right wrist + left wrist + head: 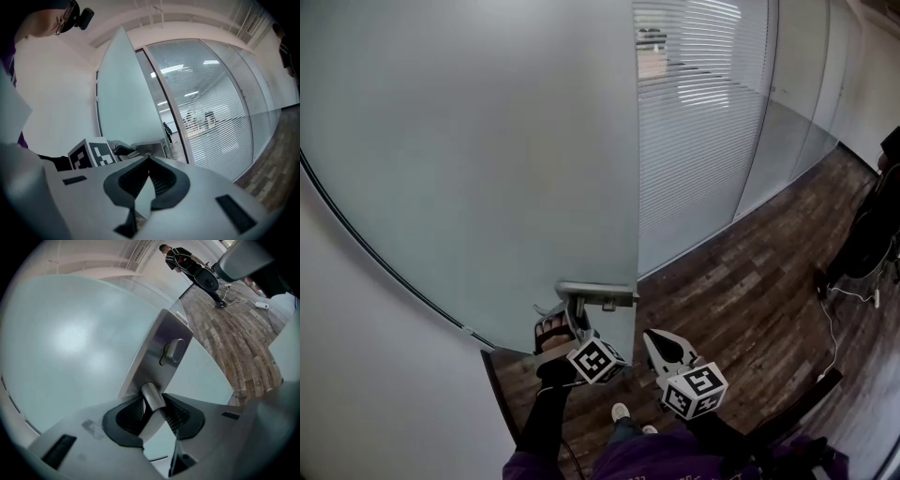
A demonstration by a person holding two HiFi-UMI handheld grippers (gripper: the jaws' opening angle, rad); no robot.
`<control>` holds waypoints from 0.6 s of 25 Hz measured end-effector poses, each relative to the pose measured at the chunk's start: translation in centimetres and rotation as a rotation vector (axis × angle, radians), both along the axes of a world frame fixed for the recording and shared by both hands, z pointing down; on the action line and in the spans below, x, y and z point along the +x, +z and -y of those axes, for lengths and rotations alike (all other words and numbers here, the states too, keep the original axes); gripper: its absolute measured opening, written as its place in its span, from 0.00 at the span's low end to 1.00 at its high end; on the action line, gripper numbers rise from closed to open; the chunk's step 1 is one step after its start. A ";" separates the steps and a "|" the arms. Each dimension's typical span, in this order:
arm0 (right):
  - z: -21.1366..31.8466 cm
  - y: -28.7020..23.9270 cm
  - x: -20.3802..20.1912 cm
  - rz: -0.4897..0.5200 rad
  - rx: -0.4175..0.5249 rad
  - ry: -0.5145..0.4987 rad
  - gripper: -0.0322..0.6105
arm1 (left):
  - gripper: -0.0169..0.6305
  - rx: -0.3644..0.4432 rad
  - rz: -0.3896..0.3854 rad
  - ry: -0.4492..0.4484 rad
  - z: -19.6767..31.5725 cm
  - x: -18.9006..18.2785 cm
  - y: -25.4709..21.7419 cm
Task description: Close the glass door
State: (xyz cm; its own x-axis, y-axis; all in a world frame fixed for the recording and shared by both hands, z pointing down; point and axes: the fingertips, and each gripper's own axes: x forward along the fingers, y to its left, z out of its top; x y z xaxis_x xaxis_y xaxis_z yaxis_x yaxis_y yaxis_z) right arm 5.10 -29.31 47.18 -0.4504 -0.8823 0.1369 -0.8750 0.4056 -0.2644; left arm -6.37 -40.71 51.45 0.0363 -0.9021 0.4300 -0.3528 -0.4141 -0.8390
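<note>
At the edge of the glass door (487, 169), the left gripper (570, 317) angles slightly down, clamped on the handle (595, 292); beside it the right gripper (667, 349) hovers level, apparently closed, empty.

Frosted glass door (478, 150) stands ajar, steel handle (598, 294) level.

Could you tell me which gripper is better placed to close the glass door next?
Left: the left gripper clasps the door handle; the right gripper hangs beside it, shut and empty.

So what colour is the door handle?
Silver, brushed-metal door handle; clearest in the left gripper view.
</note>
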 end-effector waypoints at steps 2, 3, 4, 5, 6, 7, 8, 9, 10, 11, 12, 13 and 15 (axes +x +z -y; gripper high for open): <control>1.2 0.1 -0.4 -0.003 -0.002 0.009 0.05 | 0.20 -0.005 -0.005 0.003 1.2 0.1 0.1; 1.6 0.1 -0.5 -0.004 -0.002 0.014 0.05 | 0.20 -0.003 -0.002 0.003 1.7 0.1 0.1; 2.0 0.0 -0.5 -0.004 -0.002 0.019 0.05 | 0.20 -0.002 0.000 0.002 2.2 0.2 0.0; 2.3 -0.2 -0.5 -0.005 -0.001 0.025 0.05 | 0.20 -0.003 0.001 0.001 2.6 0.3 -0.1; 2.7 -0.4 -0.6 -0.005 -0.002 0.032 0.05 | 0.20 -0.005 0.001 0.002 3.1 0.4 -0.3; 3.2 -0.6 -0.7 -0.006 -0.002 0.038 0.05 | 0.20 -0.006 -0.001 0.003 3.6 0.5 -0.5; 3.6 -0.7 -0.8 -0.008 -0.003 0.045 0.05 | 0.20 -0.006 -0.002 0.003 4.1 0.5 -0.6; 4.1 -0.5 -0.9 -0.009 -0.003 0.052 0.05 | 0.20 -0.007 -0.003 0.003 4.6 0.6 -0.4; 4.5 -0.2 -1.0 -0.011 -0.001 0.058 0.05 | 0.20 -0.011 -0.007 0.003 5.1 0.7 0.0; 4.8 0.3 -1.0 -0.013 0.001 0.065 0.05 | 0.20 -0.018 -0.015 0.003 5.4 0.8 0.6; 5.0 0.7 -1.0 -0.016 0.003 0.073 0.05 | 0.20 -0.026 -0.026 0.004 5.7 1.1 1.2; 5.2 1.1 -1.1 -0.018 0.004 0.080 0.05 | 0.20 -0.035 -0.039 0.006 5.8 1.4 1.5; 5.3 1.3 -1.1 -0.022 0.005 0.093 0.05 | 0.20 -0.059 -0.064 0.008 5.9 1.8 1.4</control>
State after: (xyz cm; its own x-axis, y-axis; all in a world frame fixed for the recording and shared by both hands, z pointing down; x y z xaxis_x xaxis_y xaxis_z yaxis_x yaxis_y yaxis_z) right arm 3.97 -34.60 48.49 -0.3634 -0.9207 0.1420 -0.9146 0.3236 -0.2426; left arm -4.62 -46.56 52.84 0.0725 -0.8750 0.4787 -0.4014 -0.4650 -0.7891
